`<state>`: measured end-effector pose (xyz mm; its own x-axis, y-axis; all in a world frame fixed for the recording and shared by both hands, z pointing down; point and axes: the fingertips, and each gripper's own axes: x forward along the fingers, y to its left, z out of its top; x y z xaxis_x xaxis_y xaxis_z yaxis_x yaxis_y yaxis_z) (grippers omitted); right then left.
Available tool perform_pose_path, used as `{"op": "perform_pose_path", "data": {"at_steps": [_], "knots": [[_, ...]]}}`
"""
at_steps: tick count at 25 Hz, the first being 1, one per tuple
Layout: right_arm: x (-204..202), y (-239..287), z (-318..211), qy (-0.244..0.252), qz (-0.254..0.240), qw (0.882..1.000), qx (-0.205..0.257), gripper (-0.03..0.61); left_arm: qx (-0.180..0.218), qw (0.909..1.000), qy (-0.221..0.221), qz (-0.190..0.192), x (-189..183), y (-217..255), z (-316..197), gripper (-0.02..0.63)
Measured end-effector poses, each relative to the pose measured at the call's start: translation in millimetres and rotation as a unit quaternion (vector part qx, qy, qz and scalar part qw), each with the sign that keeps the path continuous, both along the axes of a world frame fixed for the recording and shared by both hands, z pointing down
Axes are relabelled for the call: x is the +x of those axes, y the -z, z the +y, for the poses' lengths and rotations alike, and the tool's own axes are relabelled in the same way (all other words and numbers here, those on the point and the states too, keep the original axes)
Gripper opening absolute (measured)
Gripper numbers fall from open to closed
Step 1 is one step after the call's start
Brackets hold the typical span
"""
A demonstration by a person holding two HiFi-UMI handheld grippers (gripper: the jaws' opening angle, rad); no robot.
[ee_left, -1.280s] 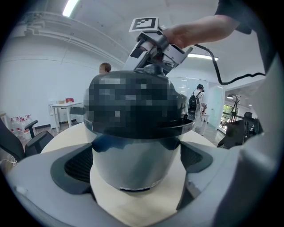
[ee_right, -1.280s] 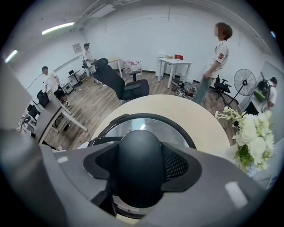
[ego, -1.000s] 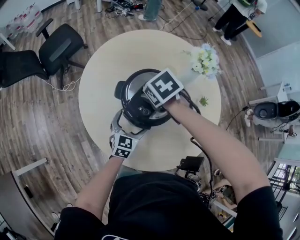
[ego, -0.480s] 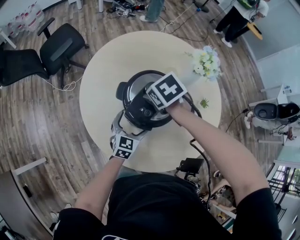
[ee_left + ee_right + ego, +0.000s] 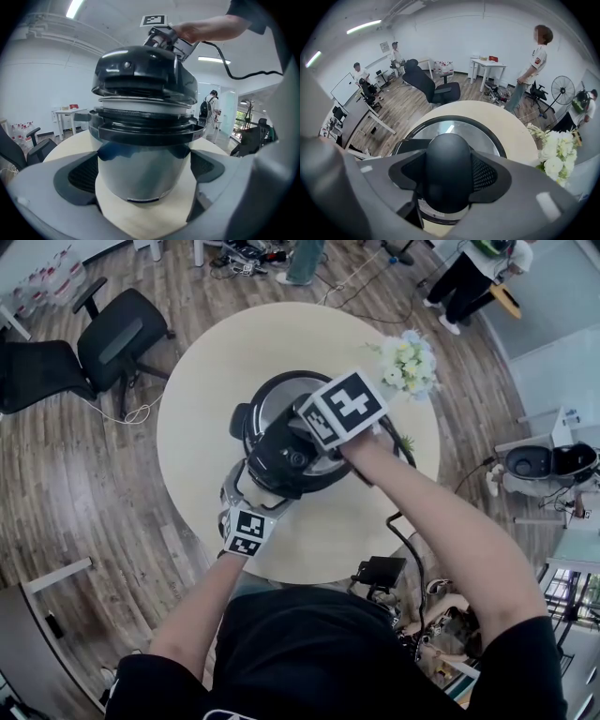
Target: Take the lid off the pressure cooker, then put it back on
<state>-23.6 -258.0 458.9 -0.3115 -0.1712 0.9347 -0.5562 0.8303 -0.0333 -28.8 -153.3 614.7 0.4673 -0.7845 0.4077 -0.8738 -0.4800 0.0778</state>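
A steel pressure cooker [image 5: 143, 161] stands on a round pale table [image 5: 211, 362]. Its black domed lid [image 5: 140, 77] hangs just above the pot rim [image 5: 140, 126], with a gap showing between them. My right gripper [image 5: 447, 173] points steeply down and is shut on the lid's black knob handle [image 5: 447, 159]. In the head view the lid [image 5: 286, 460] sits slightly toward me, so the pot's shiny inside [image 5: 272, 395] shows on the far side. From the near left, my left gripper [image 5: 143, 187] closes on the cooker's steel body, a pad on each side.
A bunch of white flowers [image 5: 410, 362] stands on the table's far right. A black cable [image 5: 401, 526] trails off the near edge. Two office chairs [image 5: 117, 334] stand left of the table, and people [image 5: 534, 61] stand further off in the room.
The right gripper has risen with the lid, which now hangs apart from the pot rim. The left gripper and the cooker body have stayed put.
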Motion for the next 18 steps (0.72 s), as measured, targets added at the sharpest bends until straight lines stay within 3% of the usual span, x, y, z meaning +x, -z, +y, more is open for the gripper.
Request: {"op": "perform_pose_path", "data": {"at_steps": [9,14,18], "knots": [[35,84,0,-0.010,-0.039,0.999,0.004,0.285,0.000,1.0000,0.000,-0.002,-1,-2,-1,0.591],[94,127,18,-0.027,-0.047,0.998,0.011,0.285,-0.002,1.0000,0.000,-0.003,-1,-4,-1,0.591],[153,126,42,-0.057,-0.033,0.998,0.007,0.285,0.002,1.0000,0.000,-0.006,-3,1,-2,0.591]]}}
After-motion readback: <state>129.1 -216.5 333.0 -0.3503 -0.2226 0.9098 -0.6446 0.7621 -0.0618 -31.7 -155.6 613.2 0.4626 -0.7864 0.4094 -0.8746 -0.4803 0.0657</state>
